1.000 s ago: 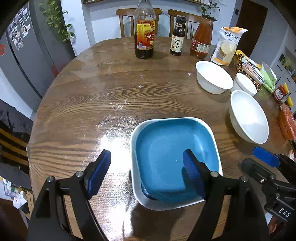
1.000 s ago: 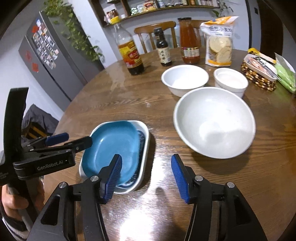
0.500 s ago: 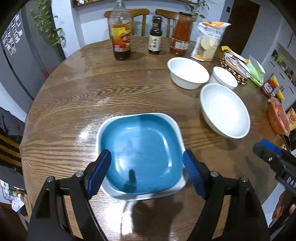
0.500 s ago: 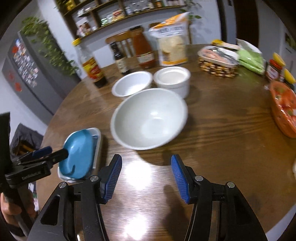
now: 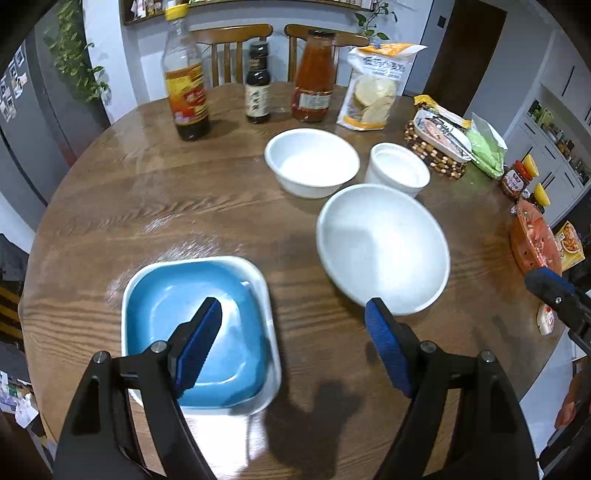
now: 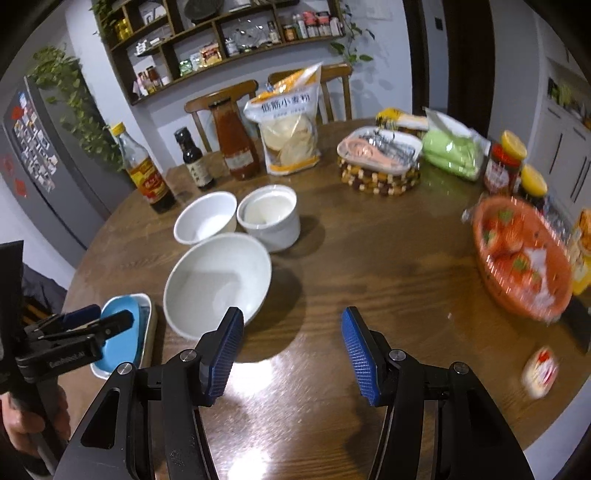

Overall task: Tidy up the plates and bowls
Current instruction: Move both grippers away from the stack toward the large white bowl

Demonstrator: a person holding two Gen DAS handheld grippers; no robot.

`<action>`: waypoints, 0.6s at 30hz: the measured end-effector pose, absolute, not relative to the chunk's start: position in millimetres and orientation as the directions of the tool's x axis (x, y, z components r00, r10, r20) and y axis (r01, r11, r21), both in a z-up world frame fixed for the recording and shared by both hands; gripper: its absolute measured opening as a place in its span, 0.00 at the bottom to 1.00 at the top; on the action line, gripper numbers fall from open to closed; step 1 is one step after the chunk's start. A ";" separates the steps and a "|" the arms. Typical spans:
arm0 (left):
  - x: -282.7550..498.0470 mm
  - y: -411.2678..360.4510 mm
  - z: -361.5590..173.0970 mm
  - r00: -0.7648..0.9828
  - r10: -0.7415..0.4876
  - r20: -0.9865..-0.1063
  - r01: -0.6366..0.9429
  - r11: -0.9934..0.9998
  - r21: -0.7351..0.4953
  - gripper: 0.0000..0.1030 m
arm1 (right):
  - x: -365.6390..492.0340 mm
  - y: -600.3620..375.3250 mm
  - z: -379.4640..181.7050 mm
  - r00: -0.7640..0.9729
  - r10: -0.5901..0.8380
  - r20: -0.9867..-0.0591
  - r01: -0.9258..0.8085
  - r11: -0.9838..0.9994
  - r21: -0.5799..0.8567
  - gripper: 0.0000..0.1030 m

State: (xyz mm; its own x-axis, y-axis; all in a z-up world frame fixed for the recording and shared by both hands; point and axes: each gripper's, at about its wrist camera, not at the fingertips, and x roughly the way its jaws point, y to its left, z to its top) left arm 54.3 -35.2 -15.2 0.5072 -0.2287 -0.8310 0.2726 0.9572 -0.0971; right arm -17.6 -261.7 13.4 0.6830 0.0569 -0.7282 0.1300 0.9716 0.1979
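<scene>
Glossy white bowl (image 5: 382,249) and glossy blue plate (image 5: 195,332) sit on a shiny, grained wooden table (image 5: 184,192).

A round wooden table (image 6: 388,258) with bold grain fills the middle of the room, glare from overhead light pooling on its near edge. At twelve o'clock two wooden chairs (image 5: 236,40) stand against a pale wall (image 6: 388,55), under dark wall shelves (image 6: 221,33) crowded with jars. At ten o'clock a grey fridge (image 6: 40,166) dotted with magnets stands beside a trailing green plant (image 6: 77,107). At two o'clock there is a dark door (image 6: 469,62), with white cabinets (image 6: 565,147) at three.
</scene>
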 end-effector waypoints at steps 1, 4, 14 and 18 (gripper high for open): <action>55.3 -40.4 -13.6 0.511 -0.233 -0.827 0.276 0.956 -0.099 0.78 | -13.8 -262.8 14.6 0.684 0.061 -0.727 0.122 0.973 0.196 0.55; 59.5 -50.9 -8.1 0.530 -0.238 -0.814 0.278 0.955 -0.099 0.78 | 0.9 -263.4 20.0 0.688 0.068 -0.722 0.097 0.978 0.185 0.55; 95.3 -70.7 -6.4 0.570 -0.166 -0.804 0.249 0.968 -0.024 0.78 | 51.0 -253.4 0.6 0.644 0.168 -0.747 0.021 0.971 0.237 0.55; 106.7 -71.2 -21.6 0.543 -0.142 -0.828 0.233 0.972 -0.013 0.78 | 65.0 -248.9 -15.0 0.611 0.199 -0.766 0.015 0.965 0.262 0.55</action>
